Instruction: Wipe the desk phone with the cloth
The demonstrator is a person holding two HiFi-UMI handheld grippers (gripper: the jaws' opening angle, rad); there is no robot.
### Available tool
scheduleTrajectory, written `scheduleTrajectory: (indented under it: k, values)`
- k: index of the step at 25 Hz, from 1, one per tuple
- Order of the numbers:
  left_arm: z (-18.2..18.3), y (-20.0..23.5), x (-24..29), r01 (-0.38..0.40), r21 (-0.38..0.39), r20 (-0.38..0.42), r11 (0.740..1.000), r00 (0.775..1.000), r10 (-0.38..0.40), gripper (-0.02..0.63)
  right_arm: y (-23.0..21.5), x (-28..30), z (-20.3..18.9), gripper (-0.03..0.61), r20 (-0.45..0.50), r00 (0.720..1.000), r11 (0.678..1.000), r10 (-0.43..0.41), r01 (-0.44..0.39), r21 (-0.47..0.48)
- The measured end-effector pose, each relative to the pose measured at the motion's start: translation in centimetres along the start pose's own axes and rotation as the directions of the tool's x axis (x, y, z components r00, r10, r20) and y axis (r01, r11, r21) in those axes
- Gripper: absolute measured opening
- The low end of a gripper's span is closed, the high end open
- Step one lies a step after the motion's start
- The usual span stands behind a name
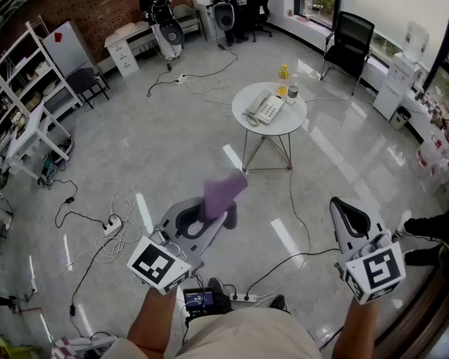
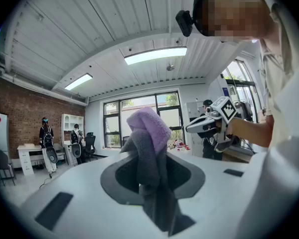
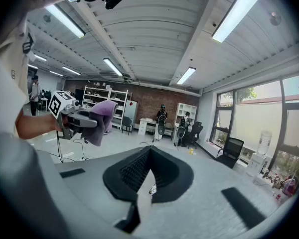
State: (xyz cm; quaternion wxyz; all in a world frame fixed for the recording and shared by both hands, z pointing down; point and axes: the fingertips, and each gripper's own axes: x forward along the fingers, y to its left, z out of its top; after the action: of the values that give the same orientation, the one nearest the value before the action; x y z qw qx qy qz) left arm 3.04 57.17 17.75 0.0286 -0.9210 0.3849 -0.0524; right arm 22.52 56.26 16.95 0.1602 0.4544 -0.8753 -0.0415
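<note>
A white desk phone (image 1: 266, 109) lies on a small round white table (image 1: 284, 122) well ahead of me. My left gripper (image 1: 209, 217) is shut on a purple cloth (image 1: 223, 193), which sticks up from its jaws (image 2: 148, 133). It is held at waist height, far short of the table. My right gripper (image 1: 343, 214) is shut with nothing in it; its ribbed jaws meet in the right gripper view (image 3: 148, 171). That view also shows the left gripper with the cloth (image 3: 105, 112) off to the left.
Two bottles (image 1: 287, 84) stand on the table behind the phone. A black chair (image 1: 349, 42) stands to the table's right. Cables and a power strip (image 1: 111, 223) lie on the floor at left. Shelving (image 1: 26, 103) lines the left wall. A person's shoe (image 1: 419, 256) is at right.
</note>
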Motion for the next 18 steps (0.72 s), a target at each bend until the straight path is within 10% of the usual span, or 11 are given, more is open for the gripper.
scheduleTrajectory:
  k: [18]
  values:
    - [-1.4,4.1,-2.1,0.011,-0.024,0.007,1.0,1.0,-0.011,0.091,2.3,3.6,0.9,-0.009,-0.028,0.999,1.0,-0.021,0.021,-0.002]
